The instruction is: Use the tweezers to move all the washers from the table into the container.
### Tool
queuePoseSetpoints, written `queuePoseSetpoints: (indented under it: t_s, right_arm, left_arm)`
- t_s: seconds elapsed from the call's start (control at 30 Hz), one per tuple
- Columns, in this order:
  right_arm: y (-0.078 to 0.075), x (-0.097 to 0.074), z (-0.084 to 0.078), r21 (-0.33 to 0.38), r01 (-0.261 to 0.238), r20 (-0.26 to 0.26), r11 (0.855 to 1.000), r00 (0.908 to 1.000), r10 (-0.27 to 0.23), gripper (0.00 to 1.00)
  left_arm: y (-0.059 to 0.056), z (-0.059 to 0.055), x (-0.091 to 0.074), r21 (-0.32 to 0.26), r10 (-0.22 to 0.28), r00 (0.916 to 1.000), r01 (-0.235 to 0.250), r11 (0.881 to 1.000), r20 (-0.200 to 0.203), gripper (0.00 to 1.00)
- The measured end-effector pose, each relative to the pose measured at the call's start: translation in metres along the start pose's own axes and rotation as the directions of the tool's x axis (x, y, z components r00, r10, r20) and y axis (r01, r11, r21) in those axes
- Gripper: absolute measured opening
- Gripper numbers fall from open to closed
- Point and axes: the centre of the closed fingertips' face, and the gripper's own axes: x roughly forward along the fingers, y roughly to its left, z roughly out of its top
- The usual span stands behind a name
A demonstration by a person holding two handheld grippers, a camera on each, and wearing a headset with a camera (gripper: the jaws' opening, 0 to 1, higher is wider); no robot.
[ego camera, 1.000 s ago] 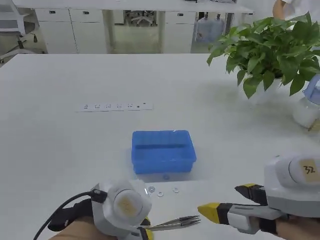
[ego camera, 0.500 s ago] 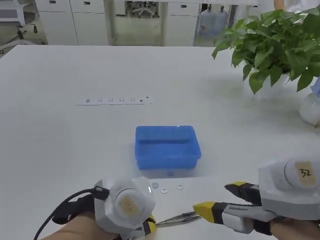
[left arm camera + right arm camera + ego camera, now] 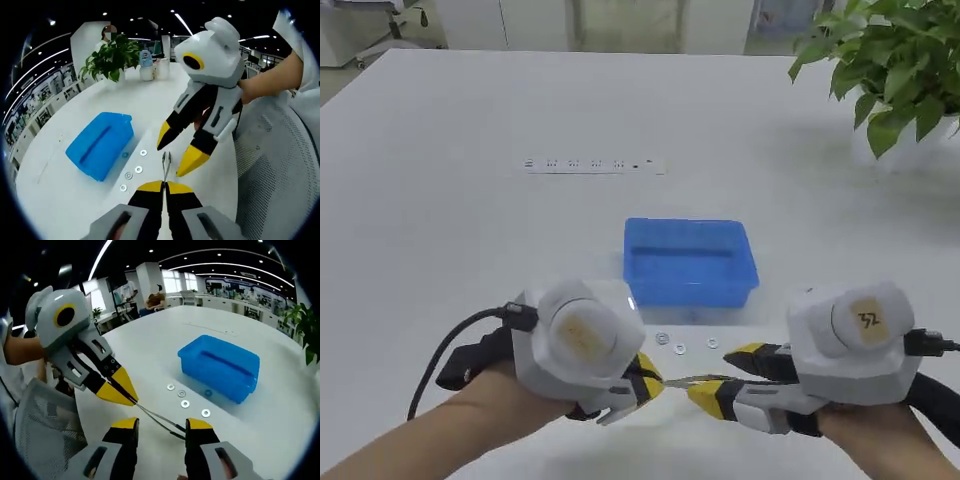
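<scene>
A: Left gripper [image 3: 650,377], claw state?

B: Jaws pressed fully together, clamped on the handle end of the tweezers [image 3: 685,381]. In the head view the tweezers stick out toward 3 o'clock, straight at the other gripper.

A: Right gripper [image 3: 725,373]?

B: Jaws spread wide and gripping nothing. The yellow tips sit on either side of the tweezers' pointed end. In the right gripper view the tweezers run through the gap, close to one finger. Can't tell if they touch it.

A: The two grippers, touching each other?

B: Nose to nose and very near, joined by the tweezers. Can't tell if the bodies touch.

A: Washers [image 3: 185,403]?

B: On the white table [image 3: 470,260], in a short loose row at 12 o'clock from the tweezers, between the grippers and the blue container [image 3: 689,262]. The right gripper view shows four in the row. A fifth lies just beside the container's near wall. None is in the tweezers.

A: Container?

B: A rectangular blue tub, upright, at 12 o'clock beyond the washers. Can't tell whether any washers are inside.

A: Background?

B: A white power strip [image 3: 595,165] at 11 o'clock from the container. A potted plant [image 3: 895,60] at 2 o'clock, well apart.
</scene>
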Motion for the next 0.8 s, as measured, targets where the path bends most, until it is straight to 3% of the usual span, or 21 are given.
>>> queuePoseSetpoints:
  t_s: [0.23, 0.33, 0.5, 0.67, 0.8]
  right_arm:
    - [-0.001, 0.011, 0.009, -0.088, -0.008, -0.007, 0.996, 0.9999, 0.007, 0.29]
    - [-0.002, 0.013, 0.011, -0.11, -0.006, -0.005, 0.994, 1.0, 0.006, 0.22]
    - [-0.009, 0.016, 0.015, -0.143, 0.018, 0.002, 0.99, 0.9998, -0.018, 0.13]
    - [-0.01, 0.017, 0.019, -0.159, 0.009, 0.004, 0.987, 1.0, -0.008, 0.1]
    - [-0.007, 0.02, 0.022, -0.156, -0.004, -0.001, 0.988, 1.0, 0.004, 0.07]
  left_arm:
    - [0.005, 0.029, -0.009, 0.018, 0.029, 0.9979, -0.03, 0.999, 0.059, 0.0]
    - [0.007, 0.039, -0.01, 0.034, 0.04, 0.9961, -0.043, 0.998, 0.078, 0.0]
    - [0.01, 0.044, -0.008, 0.07, 0.061, 0.9947, -0.067, 0.995, 0.083, 0.0]
    - [0.013, 0.048, -0.008, 0.074, 0.073, 0.9933, -0.08, 0.994, 0.089, 0.0]
    - [0.021, 0.05, -0.011, 0.04, 0.13, 0.9857, -0.135, 0.99, 0.107, 0.0]
